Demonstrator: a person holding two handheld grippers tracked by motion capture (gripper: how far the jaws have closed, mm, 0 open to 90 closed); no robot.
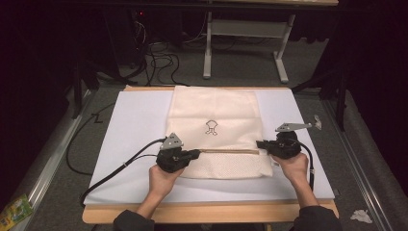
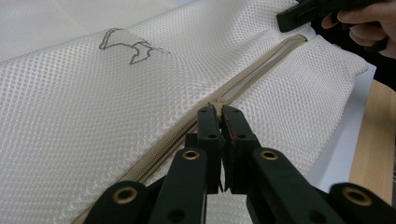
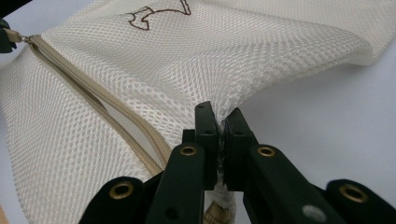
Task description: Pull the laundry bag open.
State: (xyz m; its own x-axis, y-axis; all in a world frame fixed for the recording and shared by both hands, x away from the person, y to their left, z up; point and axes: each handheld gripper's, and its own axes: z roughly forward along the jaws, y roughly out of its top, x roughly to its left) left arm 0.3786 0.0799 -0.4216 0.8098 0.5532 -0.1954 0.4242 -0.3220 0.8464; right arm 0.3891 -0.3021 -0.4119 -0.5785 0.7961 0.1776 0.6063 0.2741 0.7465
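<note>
cream mesh bag [image 1: 214, 130] lies flat mid-frame on the white counter [image 1: 130, 125]. left claw [image 2: 218, 114] is clamped on its zipper pull [image 2: 217, 103]. right claw [image 3: 220, 120] pinches the bag's mesh edge.

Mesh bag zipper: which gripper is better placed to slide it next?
Probably the left gripper: its jaws are shut right on the zipper line, seemingly at the pull. The right gripper pinches the mesh bag at its edge, beside the zipper, so it suits anchoring.
</note>
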